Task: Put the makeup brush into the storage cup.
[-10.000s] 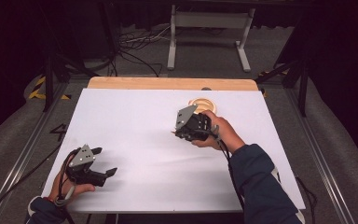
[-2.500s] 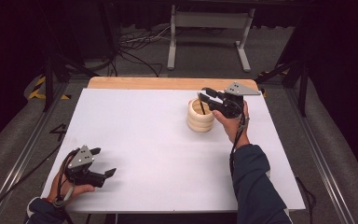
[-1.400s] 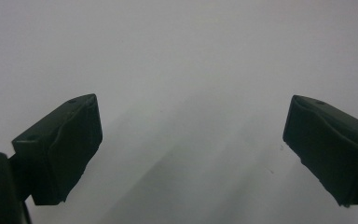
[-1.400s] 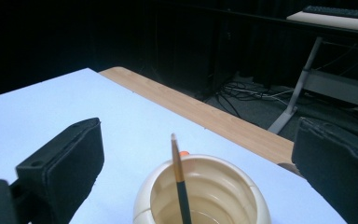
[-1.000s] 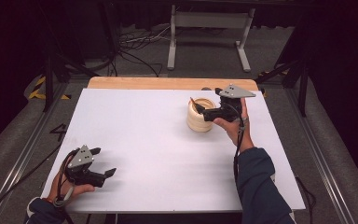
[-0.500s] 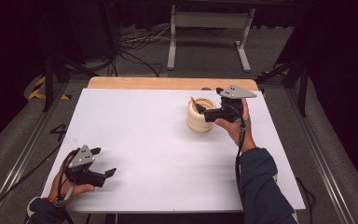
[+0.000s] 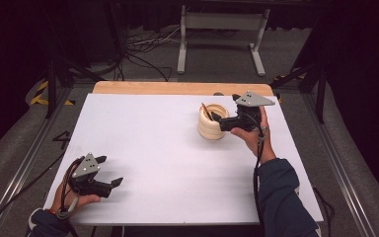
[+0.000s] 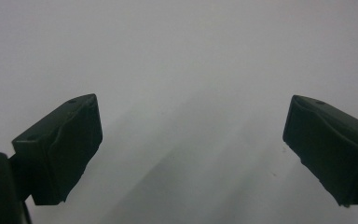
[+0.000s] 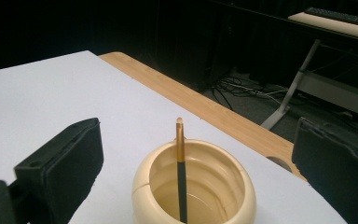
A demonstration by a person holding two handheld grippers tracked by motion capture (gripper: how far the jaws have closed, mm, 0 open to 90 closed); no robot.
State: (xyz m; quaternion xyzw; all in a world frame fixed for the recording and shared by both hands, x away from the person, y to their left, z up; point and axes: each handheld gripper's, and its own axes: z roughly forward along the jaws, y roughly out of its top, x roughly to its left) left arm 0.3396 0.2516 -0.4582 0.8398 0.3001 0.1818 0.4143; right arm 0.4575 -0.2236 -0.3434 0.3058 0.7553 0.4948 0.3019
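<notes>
Two grippers are working over a broad white table (image 7: 177, 163) whose surface is looking smooth and matte, with a strip of pale wood running along its far edge. Starting at the near left corner, the left gripper (image 7: 109, 173) is resting low in the person's hand, its grey three-cornered plate facing up and a cable trailing back toward the sleeve. Its jaws are standing wide apart with nothing between them; in the left gripper view the two blocky black pads (image 8: 60, 149) are showing a dull, rubbery face, and plain white tabletop is lying between them.

Moving right across the bare middle of the table, a cream pot (image 7: 211, 122) is sitting on the far right part of the white surface, well apart from the left gripper. It is round and squat, bulging in soft horizontal ridges, with a glossy glazed look and an open mouth. A thin stick (image 9: 181, 177) is standing inside it, black along its lower length and golden toward a rounded top. Its long axis is running nearly upright, with the lower end down inside the pot and the golden end pointing up past the rim; it is leaning against the rim on the side farther from the person.

Farther right, the right gripper (image 7: 217, 118) is hovering just beside the pot, aiming leftward at it. Its jaws are spread wide and gripping nothing, with the pot and stick showing in the gap between them.
</notes>
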